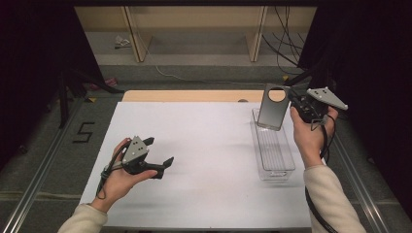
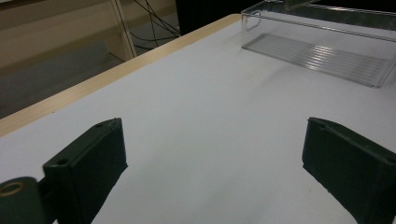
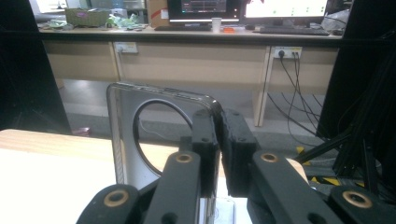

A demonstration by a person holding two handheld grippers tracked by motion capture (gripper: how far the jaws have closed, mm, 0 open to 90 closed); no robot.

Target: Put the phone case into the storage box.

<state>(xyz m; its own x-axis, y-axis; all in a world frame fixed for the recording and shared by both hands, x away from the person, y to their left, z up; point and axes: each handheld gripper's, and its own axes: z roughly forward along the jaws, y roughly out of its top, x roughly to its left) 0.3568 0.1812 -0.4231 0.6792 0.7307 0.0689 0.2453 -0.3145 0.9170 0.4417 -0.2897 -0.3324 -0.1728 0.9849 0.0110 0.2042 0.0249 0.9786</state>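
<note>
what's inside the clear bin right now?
The clear bin shows a bare ribbed floor. The phone case in the right gripper hangs over its far end, covering that corner.

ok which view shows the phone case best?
The high view: the whole phone case stands upright over the clear bin, pinched by the right gripper. The right gripper view shows its edge and round cutout up close; the left gripper view catches a sliver at most.

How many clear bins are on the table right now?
1. The clear bin sits on the table's right side; the right tool holds a phone case above its far end.
</note>
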